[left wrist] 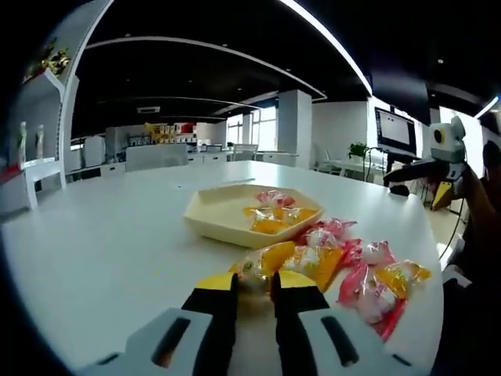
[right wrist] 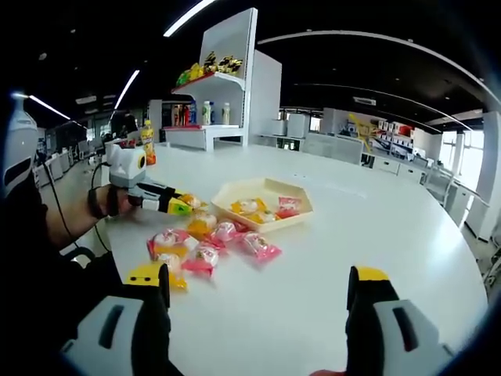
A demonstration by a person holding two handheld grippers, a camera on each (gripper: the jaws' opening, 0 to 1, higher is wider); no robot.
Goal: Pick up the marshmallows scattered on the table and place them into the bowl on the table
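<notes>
Broadly, a large white round table (right wrist: 376, 227) carries everything, and a white display shelf (right wrist: 227, 86) with bottles and bright packets stands past its far edge at about 11 o'clock in the right gripper view. On the table sits a shallow cream hexagonal bowl (right wrist: 262, 192), also seen at 12 o'clock from the jaws in the left gripper view (left wrist: 215, 215); a few wrapped marshmallows (right wrist: 266, 207) already lie inside it. More marshmallows in pink and orange wrappers (right wrist: 207, 243) lie scattered on the tabletop just beside the bowl's near rim, toward 8 o'clock from it in the right gripper view.

The left gripper (left wrist: 254, 286) has its yellow-tipped jaws nearly closed, pinching an orange-wrapped marshmallow (left wrist: 266, 262) at the near edge of the scattered pile (left wrist: 368, 282). It shows too in the right gripper view (right wrist: 184, 205), held by a hand (right wrist: 117, 202), its tip at the pile's 10 o'clock edge.

The right gripper (right wrist: 258, 286) hovers above the table with its jaws spread wide and nothing between them, the pile just beyond its left jaw.
</notes>
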